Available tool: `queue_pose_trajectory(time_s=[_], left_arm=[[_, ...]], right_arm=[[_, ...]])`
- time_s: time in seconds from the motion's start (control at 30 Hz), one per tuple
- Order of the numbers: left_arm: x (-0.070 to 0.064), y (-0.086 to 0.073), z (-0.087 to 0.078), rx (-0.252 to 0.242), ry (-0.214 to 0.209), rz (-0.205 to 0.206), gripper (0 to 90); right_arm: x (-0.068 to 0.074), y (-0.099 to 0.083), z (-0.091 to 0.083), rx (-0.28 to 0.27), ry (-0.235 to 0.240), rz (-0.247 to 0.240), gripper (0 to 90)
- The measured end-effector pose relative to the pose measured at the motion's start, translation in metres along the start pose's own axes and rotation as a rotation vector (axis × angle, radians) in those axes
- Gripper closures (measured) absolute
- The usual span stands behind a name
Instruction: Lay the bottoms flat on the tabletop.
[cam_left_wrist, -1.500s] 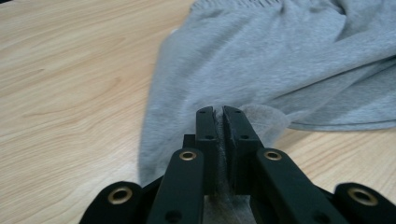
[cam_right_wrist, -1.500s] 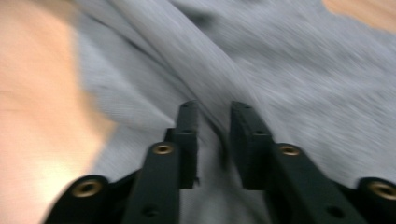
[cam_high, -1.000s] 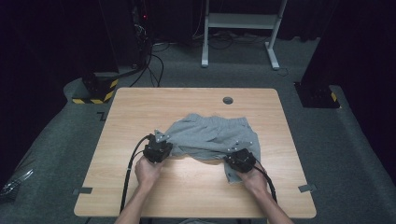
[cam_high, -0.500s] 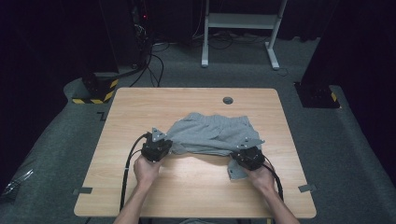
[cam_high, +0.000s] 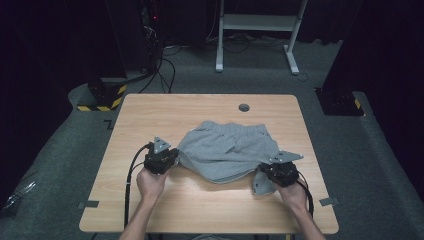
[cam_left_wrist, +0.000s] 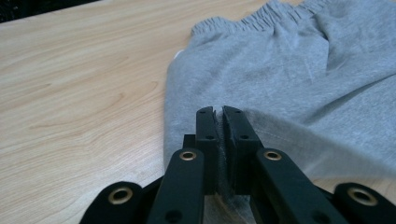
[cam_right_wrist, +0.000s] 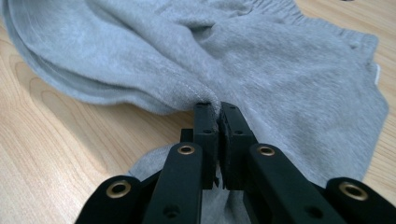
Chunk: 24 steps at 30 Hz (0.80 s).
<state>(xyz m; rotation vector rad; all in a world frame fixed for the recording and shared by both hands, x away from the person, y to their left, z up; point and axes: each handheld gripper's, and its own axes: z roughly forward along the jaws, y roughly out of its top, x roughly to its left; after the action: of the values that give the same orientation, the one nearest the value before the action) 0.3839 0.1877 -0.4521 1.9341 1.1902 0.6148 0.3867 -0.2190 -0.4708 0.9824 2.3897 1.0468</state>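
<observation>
Grey shorts (cam_high: 227, 150) lie rumpled on the wooden table (cam_high: 150, 115), elastic waistband toward the far side. My left gripper (cam_high: 172, 157) is at their near left edge, shut on the hem; its jaws pinch grey cloth (cam_left_wrist: 280, 84) in the left gripper view (cam_left_wrist: 217, 112). My right gripper (cam_high: 267, 172) holds the near right corner, shut on the fabric (cam_right_wrist: 280, 70), with a flap hanging below the jaws (cam_right_wrist: 212, 107). The cloth between the two grippers sags in a curve toward me.
A round cable hole (cam_high: 244, 107) sits near the table's far edge. Bits of tape (cam_high: 89, 204) mark the near corners. Beyond the table stand a white frame (cam_high: 260, 22) and dark equipment with cables (cam_high: 150, 45) on grey carpet.
Both grippers have moved apart, the right one farther right and nearer me, the left one slightly left. The shorts are stretched wider between them.
</observation>
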Motion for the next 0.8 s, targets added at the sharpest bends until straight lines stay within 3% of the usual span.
queue_pose_trajectory(time_s=[0.2,0.43,0.53,0.6,0.67,0.8], left_arm=[[-0.005,-0.004,-0.003,0.009,-0.024,0.019,84.8],[-0.015,-0.015,-0.001,0.050,-0.068,0.050,82.1],[-0.018,-0.019,-0.001,0.055,-0.091,0.054,78.6],[-0.019,-0.022,0.000,0.058,-0.101,0.053,78.6],[-0.020,-0.025,0.000,0.068,-0.113,0.056,81.3],[-0.022,-0.030,-0.005,0.071,-0.129,0.052,84.4]], right_arm=[[0.003,-0.005,0.003,0.022,0.029,-0.005,84.8],[0.010,-0.008,0.007,0.014,0.064,-0.008,67.4],[0.013,-0.007,0.008,0.007,0.061,-0.015,64.7],[0.015,-0.006,0.010,0.007,0.074,-0.021,70.4],[0.019,-0.004,0.013,0.017,0.084,-0.038,83.4],[0.026,-0.003,0.013,0.030,0.112,-0.071,86.7]])
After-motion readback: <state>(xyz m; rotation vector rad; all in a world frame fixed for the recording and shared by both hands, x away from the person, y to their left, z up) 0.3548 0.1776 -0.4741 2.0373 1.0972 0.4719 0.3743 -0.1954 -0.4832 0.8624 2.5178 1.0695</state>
